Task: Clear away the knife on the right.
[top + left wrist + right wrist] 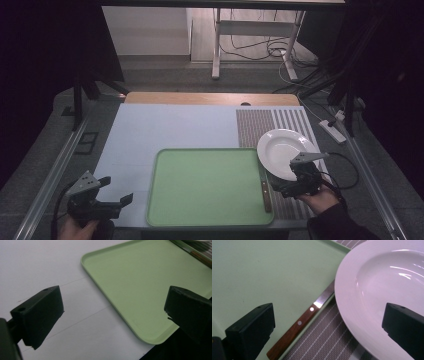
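Note:
A light green tray (210,185) lies empty on the white table top (165,125), near its front edge. Right of it a white plate (280,147) rests on a grey striped placemat (260,125) and overlaps the tray's right rim. A knife with a wooden handle (265,192) lies along that rim, its blade (325,296) running under the plate (387,277). My right gripper (299,172) hovers open over the plate's near edge and the knife handle (294,327), holding nothing. My left gripper (116,190) stands open over the bare table left of the tray (140,277).
A wooden strip (210,98) runs along the table's far edge. Metal rails (55,170) flank the table on both sides. Beyond it stand a desk frame (216,45) and loose cables (280,50) on the floor, with a power strip (332,130) at the right.

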`<state>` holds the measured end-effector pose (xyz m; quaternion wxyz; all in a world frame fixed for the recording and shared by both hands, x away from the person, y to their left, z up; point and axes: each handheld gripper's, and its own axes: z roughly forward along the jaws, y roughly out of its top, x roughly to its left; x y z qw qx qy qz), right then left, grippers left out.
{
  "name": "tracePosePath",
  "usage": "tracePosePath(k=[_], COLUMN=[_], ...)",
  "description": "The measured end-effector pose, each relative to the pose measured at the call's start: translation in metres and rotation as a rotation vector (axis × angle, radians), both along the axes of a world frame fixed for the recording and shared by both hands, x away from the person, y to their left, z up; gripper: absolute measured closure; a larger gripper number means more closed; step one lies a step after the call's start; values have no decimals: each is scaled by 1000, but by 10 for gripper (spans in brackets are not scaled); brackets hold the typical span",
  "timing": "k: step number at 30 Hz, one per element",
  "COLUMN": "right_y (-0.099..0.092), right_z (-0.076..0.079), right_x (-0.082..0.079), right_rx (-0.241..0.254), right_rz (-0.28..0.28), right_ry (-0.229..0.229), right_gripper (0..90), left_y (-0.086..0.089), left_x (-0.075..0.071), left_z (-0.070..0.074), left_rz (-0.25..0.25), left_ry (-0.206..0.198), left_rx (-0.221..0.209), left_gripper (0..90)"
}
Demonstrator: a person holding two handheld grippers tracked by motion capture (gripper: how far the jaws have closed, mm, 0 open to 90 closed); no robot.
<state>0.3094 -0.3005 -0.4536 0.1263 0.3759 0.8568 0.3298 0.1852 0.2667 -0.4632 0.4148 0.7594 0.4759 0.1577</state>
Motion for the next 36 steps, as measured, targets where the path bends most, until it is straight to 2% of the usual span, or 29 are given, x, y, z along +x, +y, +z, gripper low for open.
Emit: tracePosePath(k=[9,10,22,36], right_y=[-12,-15,-27,-38], right_z=[-2,0,5,9], right_x=[-11,-14,-25,-35], right_rx=[11,25,56,44], right_rz=[-35,-45,-88,-117], right_ry=[20,5,-23,-46], right_gripper=[0,0,0,0], left_y=[0,0,1,1], left_x=[0,0,0,0], left_z=[0,0,0,0], left_rz=[1,2,3,5], left_ry=[1,2,3,4], left_rx=[-1,-2,-4,-4], left_gripper=[22,22,22,22])
